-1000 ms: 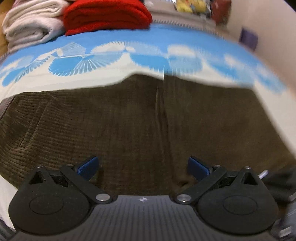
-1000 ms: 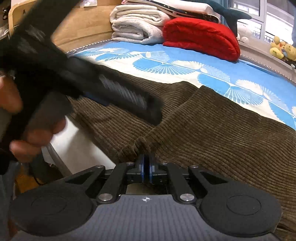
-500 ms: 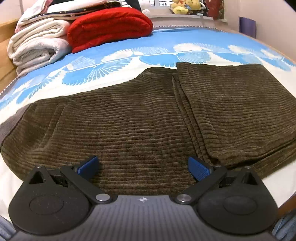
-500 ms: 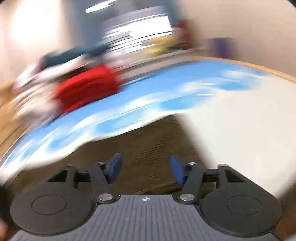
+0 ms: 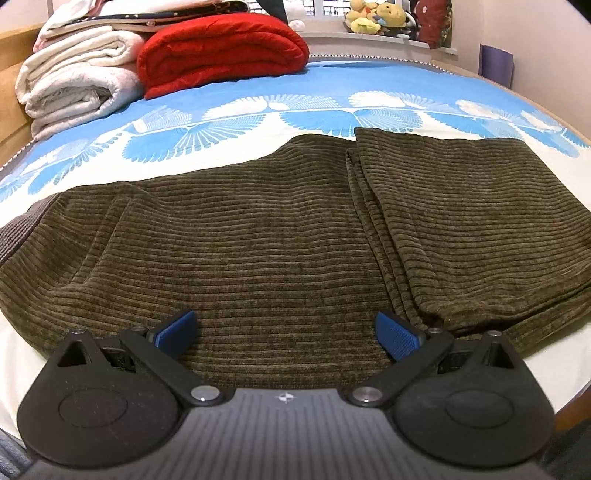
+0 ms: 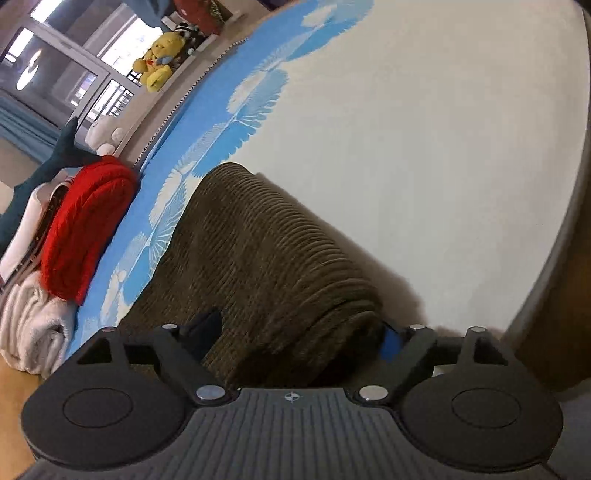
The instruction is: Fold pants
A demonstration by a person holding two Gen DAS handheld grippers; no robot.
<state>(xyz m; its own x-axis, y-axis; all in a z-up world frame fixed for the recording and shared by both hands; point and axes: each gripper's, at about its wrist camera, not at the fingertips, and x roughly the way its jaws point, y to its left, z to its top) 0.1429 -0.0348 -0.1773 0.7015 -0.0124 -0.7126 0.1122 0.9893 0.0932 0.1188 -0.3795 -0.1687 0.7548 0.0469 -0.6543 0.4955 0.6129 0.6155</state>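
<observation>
Brown corduroy pants (image 5: 258, 236) lie across the bed, with the leg part folded over on the right (image 5: 461, 221). My left gripper (image 5: 284, 334) is open and empty, just above the near edge of the pants. In the right wrist view the folded end of the pants (image 6: 266, 258) rises as a thick roll. My right gripper (image 6: 295, 338) is open, its fingers on either side of that folded end, the right blue pad (image 6: 390, 343) partly hidden behind cloth.
A blue and white patterned bedsheet (image 5: 332, 110) covers the bed. A red folded quilt (image 5: 221, 51) and white folded blankets (image 5: 74, 81) are stacked at the head. Plush toys (image 5: 376, 14) sit on the window ledge. The bed's edge (image 6: 565, 236) curves at the right.
My right gripper let go of the pants, opened, and swung round to the folded end. My left gripper stayed open and drew back slightly as the view steadied.
</observation>
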